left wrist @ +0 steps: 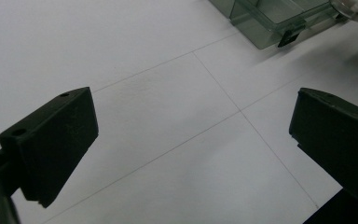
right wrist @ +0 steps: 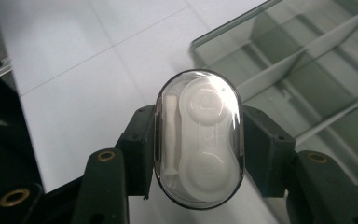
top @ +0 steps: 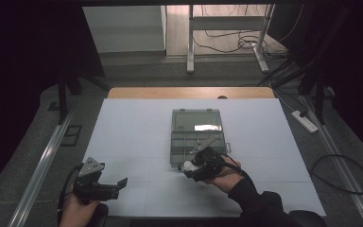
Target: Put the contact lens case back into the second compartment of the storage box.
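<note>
seen from the high view, two forearms come in low: the left hand-held gripper (top: 121, 182) rests on the white table (top: 132, 127), the right hand-held gripper (top: 189, 166) sits at the near edge of the open organiser box (top: 197, 137). left gripper view: jaws wide apart, nothing between them. right gripper view: jaws clamped on the oval contact lens case (right wrist: 198, 138), clear-lidded, with two white round cups and a white stick inside, just beside the box's compartments.

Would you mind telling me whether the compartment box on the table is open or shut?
Open: the compartment box has its lid folded back flat, and its dividers are exposed.
</note>
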`<state>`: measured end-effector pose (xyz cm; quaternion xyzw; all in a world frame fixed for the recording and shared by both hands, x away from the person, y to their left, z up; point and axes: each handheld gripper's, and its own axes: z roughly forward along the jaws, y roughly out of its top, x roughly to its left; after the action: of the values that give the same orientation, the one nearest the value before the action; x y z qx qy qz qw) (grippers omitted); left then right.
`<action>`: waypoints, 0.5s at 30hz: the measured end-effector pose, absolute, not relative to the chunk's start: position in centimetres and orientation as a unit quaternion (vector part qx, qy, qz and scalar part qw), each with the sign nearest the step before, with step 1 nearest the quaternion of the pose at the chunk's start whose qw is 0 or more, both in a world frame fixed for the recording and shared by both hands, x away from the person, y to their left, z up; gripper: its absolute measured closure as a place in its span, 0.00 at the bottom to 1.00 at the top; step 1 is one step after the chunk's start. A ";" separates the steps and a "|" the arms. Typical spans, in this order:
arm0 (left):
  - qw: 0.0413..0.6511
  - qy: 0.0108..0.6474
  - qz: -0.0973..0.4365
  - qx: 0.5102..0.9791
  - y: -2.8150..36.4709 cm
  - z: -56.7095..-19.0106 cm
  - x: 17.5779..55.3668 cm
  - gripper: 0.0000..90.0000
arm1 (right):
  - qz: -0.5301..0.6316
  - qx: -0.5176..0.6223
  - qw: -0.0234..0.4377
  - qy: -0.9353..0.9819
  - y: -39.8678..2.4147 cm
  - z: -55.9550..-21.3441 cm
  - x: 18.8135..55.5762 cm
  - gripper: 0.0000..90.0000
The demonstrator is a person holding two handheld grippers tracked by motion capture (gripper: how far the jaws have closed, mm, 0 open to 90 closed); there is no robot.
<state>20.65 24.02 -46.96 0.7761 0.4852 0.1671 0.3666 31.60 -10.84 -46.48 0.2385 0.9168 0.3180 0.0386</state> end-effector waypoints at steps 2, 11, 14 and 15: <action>0.367 0.485 0.167 0.776 24.0 -47.0 20.7 0.01 | 0.320 0.247 0.042 0.914 -10.9 -46.4 32.0 0.55; 0.366 0.485 0.166 0.777 24.0 -47.0 20.7 0.01 | 0.323 0.286 0.057 0.900 -11.0 -46.5 34.0 0.55; 0.366 0.485 0.166 0.777 24.0 -47.0 20.7 0.01 | 0.324 0.298 0.063 0.896 -11.0 -46.6 34.8 0.55; 0.366 0.485 0.166 0.777 24.0 -47.0 20.7 0.01 | 0.324 0.301 0.065 0.894 -11.0 -46.7 35.0 0.55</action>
<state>20.66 24.02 -46.95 0.7768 0.4848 0.1662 0.3658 34.98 -11.03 -46.66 0.3009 0.8945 0.3243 0.0651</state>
